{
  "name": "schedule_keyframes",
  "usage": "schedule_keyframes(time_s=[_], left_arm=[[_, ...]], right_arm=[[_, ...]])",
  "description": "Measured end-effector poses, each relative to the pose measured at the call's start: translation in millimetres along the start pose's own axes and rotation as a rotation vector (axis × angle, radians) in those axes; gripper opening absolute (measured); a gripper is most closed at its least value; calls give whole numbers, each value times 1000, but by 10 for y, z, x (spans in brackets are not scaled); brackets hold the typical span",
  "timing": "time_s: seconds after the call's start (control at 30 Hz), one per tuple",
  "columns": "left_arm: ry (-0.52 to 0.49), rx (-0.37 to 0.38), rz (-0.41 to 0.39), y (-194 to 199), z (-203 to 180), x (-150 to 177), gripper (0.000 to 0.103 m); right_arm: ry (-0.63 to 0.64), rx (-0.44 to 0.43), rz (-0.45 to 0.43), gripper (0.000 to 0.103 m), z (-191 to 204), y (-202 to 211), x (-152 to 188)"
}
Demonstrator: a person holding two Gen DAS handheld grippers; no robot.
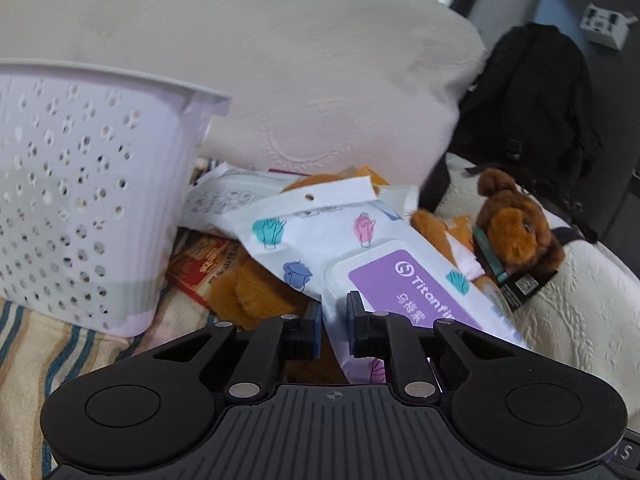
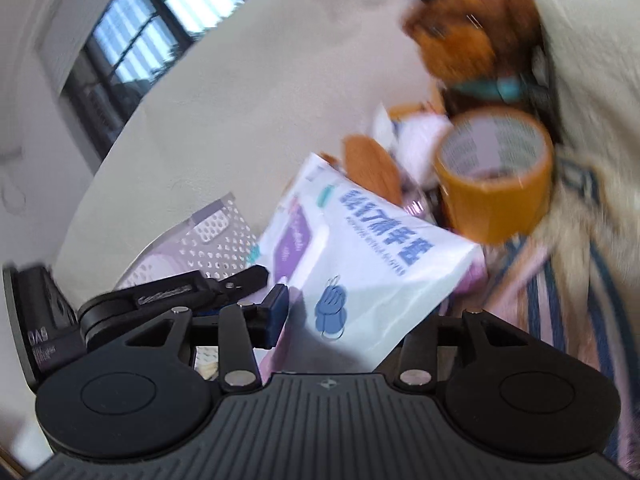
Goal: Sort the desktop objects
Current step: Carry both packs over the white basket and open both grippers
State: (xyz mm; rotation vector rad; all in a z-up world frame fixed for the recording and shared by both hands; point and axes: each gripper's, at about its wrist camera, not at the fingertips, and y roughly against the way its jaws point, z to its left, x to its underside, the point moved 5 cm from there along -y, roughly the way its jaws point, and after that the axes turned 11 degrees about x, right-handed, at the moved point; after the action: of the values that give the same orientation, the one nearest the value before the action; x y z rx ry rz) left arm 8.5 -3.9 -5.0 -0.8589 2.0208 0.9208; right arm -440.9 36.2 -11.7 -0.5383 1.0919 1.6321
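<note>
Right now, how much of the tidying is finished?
Barely begun. The white basket shows nothing sorted from here, though its inside is hidden. In hand: the left tongs pinch the wipes pack. Still left in the pile: teddy bear, tape roll, red snack box.

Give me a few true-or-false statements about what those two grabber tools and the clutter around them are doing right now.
1. The left gripper is pinching the wet wipes pack. True: the pack's edge sits between its fingers.
2. The white perforated basket lies tipped on its side. False: it stands upright, left of the pile.
3. A brown plush bear lies to the right of the pack. True.
4. The roll of tan tape is held by the right gripper. False: the roll rests beyond the pack, with no finger on it.
5. The wipes pack has a green lid label. False: the label is purple.
</note>
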Motion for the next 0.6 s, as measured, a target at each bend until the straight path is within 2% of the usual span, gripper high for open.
schedule_keyframes(time_s=[0.2, 0.37, 0.47, 0.6], left_arm=[[-33, 14, -84, 291, -99, -112, 6], [-51, 8, -244, 796, -249, -523, 7], [-57, -49, -325, 1162, -171, -847, 7], [-24, -217, -397, 1585, 118, -1277, 8]], right_arm=[[243, 31, -147, 46, 485, 226, -18], [294, -85, -186, 47, 906, 416, -323], [305, -204, -139, 47, 1317, 367, -659], [274, -357, 52, 47, 1923, -106, -1084]])
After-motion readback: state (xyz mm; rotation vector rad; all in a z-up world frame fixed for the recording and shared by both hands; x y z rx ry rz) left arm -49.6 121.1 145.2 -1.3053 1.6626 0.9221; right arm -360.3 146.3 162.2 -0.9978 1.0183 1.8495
